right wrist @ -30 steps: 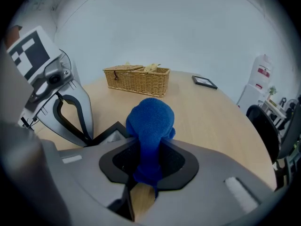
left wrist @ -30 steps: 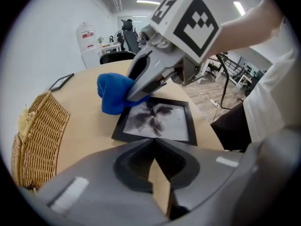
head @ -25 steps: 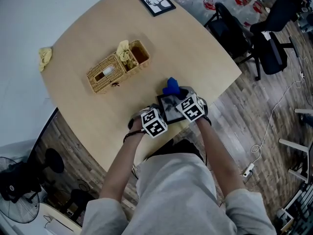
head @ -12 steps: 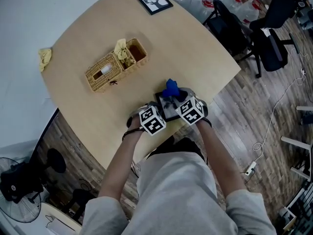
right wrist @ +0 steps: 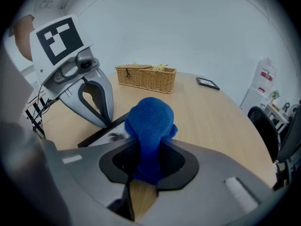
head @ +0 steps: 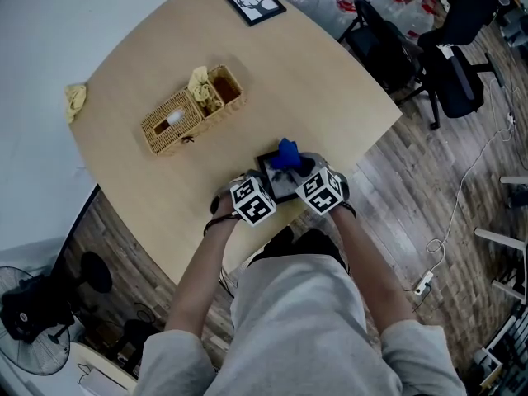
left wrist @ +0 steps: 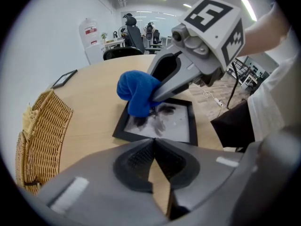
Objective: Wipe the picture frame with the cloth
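Your right fingers clamp the cloth, with the frame directly beneath their tips. Your left fingers are closed and empty just beside it.

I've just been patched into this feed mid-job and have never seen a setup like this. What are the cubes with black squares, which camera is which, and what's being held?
There is no robot here. A person holds a two-jaw gripper in each hand, and the marked cubes are part of those grippers. One picture looks down from the person's head; the other two each look along one gripper's jaws. The right gripper is clamped on a blue cloth, which appears to rest on a black picture frame lying flat on the wooden table. The left gripper is shut on nothing, its tip down by the frame's edge. Farther off are a wicker basket, a second frame and a yellow cloth at the table's edge.
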A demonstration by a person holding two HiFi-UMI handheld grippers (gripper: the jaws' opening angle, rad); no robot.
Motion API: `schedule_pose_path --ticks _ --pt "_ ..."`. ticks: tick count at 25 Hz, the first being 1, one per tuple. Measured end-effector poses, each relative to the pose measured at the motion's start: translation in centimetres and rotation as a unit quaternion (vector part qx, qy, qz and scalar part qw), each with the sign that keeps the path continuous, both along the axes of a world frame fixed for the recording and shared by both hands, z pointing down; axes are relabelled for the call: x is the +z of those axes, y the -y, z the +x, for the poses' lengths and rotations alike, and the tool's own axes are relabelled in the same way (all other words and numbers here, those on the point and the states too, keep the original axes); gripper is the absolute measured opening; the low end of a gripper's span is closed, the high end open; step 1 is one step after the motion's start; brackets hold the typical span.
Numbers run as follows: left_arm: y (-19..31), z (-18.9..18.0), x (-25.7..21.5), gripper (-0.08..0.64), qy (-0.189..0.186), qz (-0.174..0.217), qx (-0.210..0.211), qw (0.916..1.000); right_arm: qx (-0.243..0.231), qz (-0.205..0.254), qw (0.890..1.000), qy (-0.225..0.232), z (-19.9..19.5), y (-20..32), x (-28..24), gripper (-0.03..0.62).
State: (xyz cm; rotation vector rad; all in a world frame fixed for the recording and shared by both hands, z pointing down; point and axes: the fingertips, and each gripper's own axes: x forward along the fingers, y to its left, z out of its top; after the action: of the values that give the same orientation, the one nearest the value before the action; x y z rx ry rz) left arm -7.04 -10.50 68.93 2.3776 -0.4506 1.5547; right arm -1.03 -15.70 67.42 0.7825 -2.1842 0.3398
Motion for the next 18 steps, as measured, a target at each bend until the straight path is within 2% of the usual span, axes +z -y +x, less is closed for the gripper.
schedule_pose_path --ticks 12,18 --pt "0.2 0.1 -0.1 0.054 0.001 0.003 -0.011 0.9999 0.008 -0.013 1.0 0.009 1.5 -2.4 0.3 0.092" --pt "0.3 0.1 -0.1 0.053 0.005 0.008 -0.014 0.9999 -0.016 -0.006 1.0 -0.016 1.8 -4.5 0.3 0.092"
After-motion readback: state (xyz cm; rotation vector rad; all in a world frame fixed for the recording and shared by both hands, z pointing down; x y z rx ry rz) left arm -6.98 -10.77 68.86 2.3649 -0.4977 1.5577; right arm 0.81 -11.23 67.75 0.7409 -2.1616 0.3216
